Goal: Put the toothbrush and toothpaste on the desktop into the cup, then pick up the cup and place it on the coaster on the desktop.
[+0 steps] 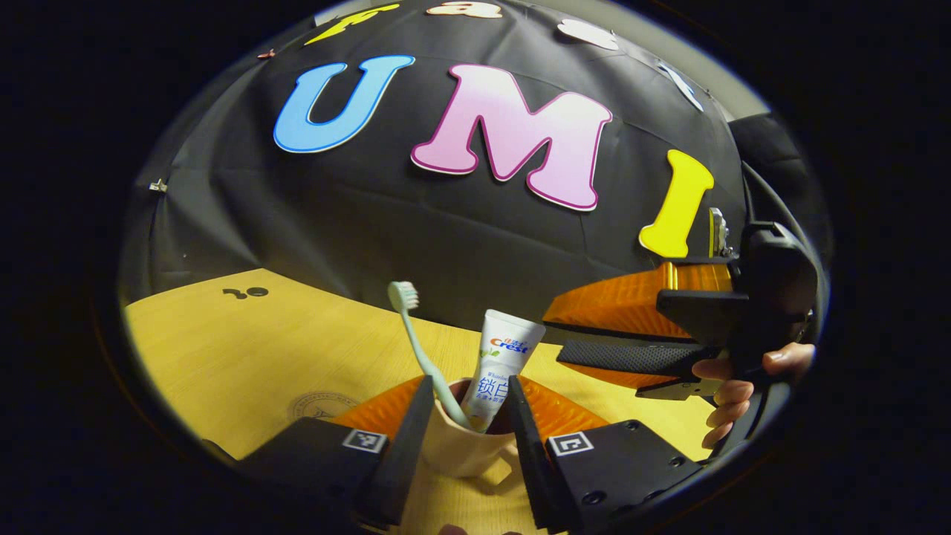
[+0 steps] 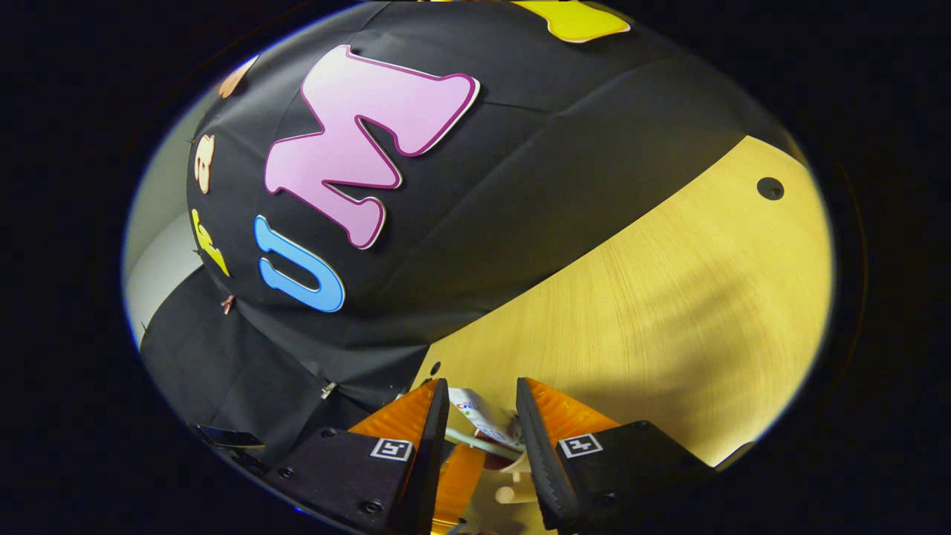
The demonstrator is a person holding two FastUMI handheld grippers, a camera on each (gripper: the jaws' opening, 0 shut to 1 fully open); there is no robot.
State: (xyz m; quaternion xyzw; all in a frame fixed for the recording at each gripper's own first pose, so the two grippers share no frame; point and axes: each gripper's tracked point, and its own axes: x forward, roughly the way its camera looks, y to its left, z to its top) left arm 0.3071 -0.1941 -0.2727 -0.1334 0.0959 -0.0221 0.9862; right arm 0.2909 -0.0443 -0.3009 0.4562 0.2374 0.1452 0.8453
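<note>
Cup loaded, left tongs around it, coaster not yet reached.

Nearest, in the left gripper view, the left tongs (image 1: 464, 438) bracket the beige cup (image 1: 464, 449); the dark pads sit at both walls, though I cannot tell if they truly press. The handle faces the camera, likely so the pads meet plain wall. A mint toothbrush (image 1: 423, 349) leans left, bristles up; a white toothpaste tube (image 1: 499, 368) leans right, both inside the cup. Just beyond, the right tongs (image 1: 594, 349), held by a hand (image 1: 732, 397), hang spread and empty. Toward the counter's (image 1: 245, 349) left edge lies a faint round disc, possibly the coaster (image 1: 321, 405). Right gripper view: right tongs (image 2: 481, 446) above the cup.
</note>
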